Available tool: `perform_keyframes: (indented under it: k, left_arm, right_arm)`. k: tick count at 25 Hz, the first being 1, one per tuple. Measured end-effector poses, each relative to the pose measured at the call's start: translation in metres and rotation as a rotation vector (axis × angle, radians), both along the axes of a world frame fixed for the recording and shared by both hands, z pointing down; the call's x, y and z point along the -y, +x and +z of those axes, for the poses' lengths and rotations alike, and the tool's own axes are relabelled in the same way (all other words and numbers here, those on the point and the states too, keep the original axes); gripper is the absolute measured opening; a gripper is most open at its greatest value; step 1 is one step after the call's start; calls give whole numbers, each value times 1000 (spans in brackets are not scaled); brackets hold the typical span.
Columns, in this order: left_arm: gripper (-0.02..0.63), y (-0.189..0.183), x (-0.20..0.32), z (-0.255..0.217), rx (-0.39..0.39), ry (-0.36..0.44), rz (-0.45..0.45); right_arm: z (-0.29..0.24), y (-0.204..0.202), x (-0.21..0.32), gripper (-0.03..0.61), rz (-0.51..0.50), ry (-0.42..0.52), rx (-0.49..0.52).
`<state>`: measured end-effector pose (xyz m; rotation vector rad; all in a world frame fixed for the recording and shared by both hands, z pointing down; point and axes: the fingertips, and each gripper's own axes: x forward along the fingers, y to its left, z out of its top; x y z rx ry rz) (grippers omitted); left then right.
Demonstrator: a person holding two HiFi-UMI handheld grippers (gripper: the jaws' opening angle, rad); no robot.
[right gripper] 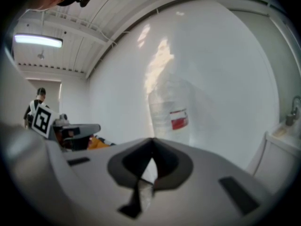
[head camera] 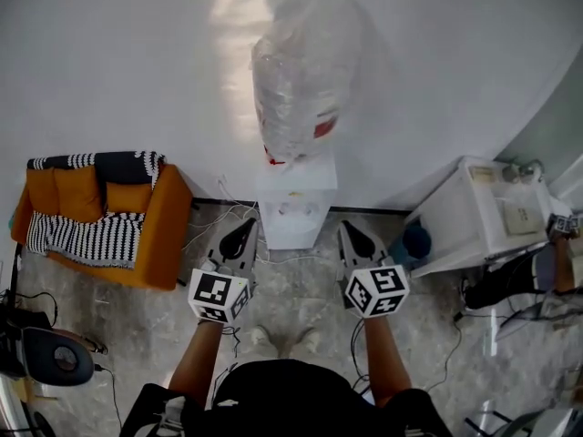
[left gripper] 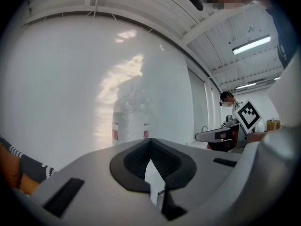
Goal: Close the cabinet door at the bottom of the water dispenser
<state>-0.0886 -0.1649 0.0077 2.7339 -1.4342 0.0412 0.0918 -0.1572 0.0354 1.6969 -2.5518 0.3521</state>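
Note:
The white water dispenser (head camera: 297, 197) stands against the wall, and its bottle (head camera: 296, 80) on top is wrapped in clear plastic. From this steep head view I see only a narrow strip of its lower front (head camera: 290, 233), and the cabinet door cannot be made out. My left gripper (head camera: 242, 233) and right gripper (head camera: 350, 233) hover side by side in front of the dispenser, both pointing at it and apart from it. Both are shut with nothing held. The left gripper view shows the left gripper (left gripper: 150, 141) below the wrapped bottle (left gripper: 130, 112). The right gripper view shows the right gripper (right gripper: 152, 141) and the bottle (right gripper: 171, 112).
An orange sofa (head camera: 155, 235) with a black-and-white blanket (head camera: 82, 235) stands left of the dispenser. A white sink unit (head camera: 474, 217) is at the right, with another person (head camera: 537, 276) beside it. Cables (head camera: 214, 221) trail on the floor by the wall. My shoes (head camera: 284, 339) are below.

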Motion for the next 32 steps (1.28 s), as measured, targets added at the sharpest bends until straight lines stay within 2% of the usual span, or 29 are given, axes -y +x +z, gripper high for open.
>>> perform_keyframes:
  k: [12,32]
  left_arm:
    - [9,1,-25,-26,11,59,31]
    - [9,1,-25,-32,4,75,41]
  right_arm:
    - [-24,-2,-23,34,-2,58,1]
    - [-25,-12,-23,34,-8,77,-41]
